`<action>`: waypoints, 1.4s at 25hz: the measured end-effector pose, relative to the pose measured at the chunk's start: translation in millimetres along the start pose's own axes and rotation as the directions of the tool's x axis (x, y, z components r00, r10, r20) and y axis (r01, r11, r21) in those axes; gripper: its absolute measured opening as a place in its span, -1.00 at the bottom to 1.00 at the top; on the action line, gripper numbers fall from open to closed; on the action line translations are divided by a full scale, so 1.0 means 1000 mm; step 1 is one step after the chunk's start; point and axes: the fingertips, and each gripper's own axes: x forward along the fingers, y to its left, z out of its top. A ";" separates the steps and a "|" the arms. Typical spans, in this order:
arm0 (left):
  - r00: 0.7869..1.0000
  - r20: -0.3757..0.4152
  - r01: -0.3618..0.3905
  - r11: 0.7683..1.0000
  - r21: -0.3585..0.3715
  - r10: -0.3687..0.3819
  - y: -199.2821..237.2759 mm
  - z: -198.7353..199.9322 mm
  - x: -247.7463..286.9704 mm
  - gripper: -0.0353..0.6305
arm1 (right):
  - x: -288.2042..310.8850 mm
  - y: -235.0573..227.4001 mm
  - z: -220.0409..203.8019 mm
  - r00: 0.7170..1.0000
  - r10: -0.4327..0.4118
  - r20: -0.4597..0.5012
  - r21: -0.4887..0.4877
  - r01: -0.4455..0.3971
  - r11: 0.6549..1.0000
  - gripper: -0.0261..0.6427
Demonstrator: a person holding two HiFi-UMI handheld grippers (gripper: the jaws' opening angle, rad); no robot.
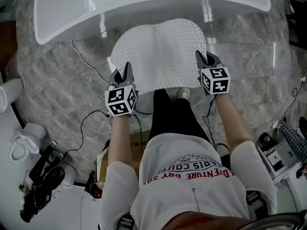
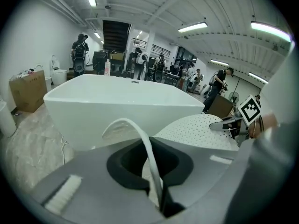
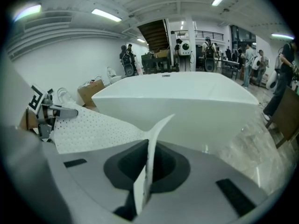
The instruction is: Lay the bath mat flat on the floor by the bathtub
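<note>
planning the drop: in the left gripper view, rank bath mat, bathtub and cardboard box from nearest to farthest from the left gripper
1. bath mat, pinched in the jaws of the left gripper
2. bathtub, straight ahead
3. cardboard box, far left, beyond the tub

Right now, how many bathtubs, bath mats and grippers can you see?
bathtub: 1
bath mat: 1
grippers: 2, the left gripper and the right gripper, each shut on the bath mat
Total: 4
</note>
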 end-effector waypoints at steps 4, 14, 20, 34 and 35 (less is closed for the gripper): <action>1.000 0.010 -0.010 1.000 0.006 0.010 0.014 -0.040 0.050 -0.84 | 0.053 -0.020 -0.029 1.000 0.007 0.010 -0.027 -0.007 1.000 -0.88; 0.997 0.078 -0.022 0.998 0.066 0.017 0.058 -0.137 0.183 -0.84 | 0.195 -0.067 -0.114 0.999 0.000 0.046 -0.090 0.004 0.996 -0.88; 0.997 0.074 -0.023 0.996 0.088 0.016 0.082 -0.198 0.262 -0.84 | 0.274 -0.100 -0.169 0.999 -0.009 0.037 -0.107 0.013 0.994 -0.88; 0.996 -0.012 -0.086 0.995 0.044 0.087 0.139 -0.317 0.362 -0.84 | 0.372 -0.152 -0.260 0.998 -0.056 -0.040 -0.122 0.050 0.991 -0.88; 0.995 -0.017 -0.093 0.995 0.044 0.094 0.143 -0.323 0.366 -0.84 | 0.376 -0.157 -0.264 0.997 -0.063 -0.049 -0.111 0.058 0.992 -0.88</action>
